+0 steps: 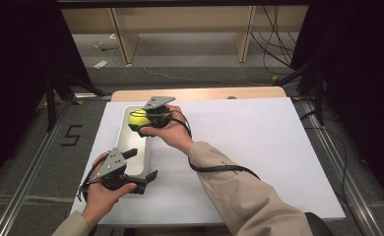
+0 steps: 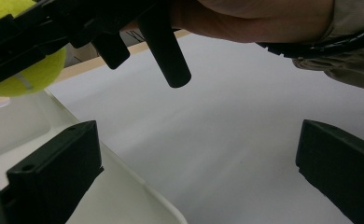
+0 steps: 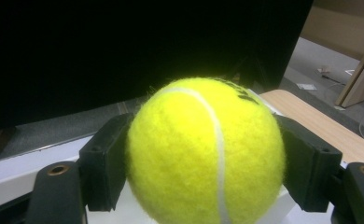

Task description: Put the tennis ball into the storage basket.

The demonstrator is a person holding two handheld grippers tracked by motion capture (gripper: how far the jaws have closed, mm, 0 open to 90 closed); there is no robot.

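The right tongs (image 1: 140, 119) are closed on a tennis ball (image 1: 137, 117), one black jaw pressed on each side of it, as the right gripper view shows up close (image 3: 206, 154). The ball is bright yellow and fuzzy, with a curved white seam running over it and a bit of dark print near the top. It is round, so it has no long side; the seam runs from the top down the front in the right gripper view. The ball is held over the far end of a long white tray (image 1: 126, 142), which lies near the left edge of the table (image 1: 239, 147) and runs from the near side toward the far side. It looks lifted a little above the tray, but that is hard to be sure of. The left tongs (image 1: 143, 169) are wide open and hold nothing. In the left gripper view the two jaws stand far apart, one over the tray (image 2: 26, 130) and the other over the bare white table (image 2: 227, 140), with the tray's long edge between them. These tongs (image 2: 196, 163) sit at the near end of the tray, close to the near left corner of the table.
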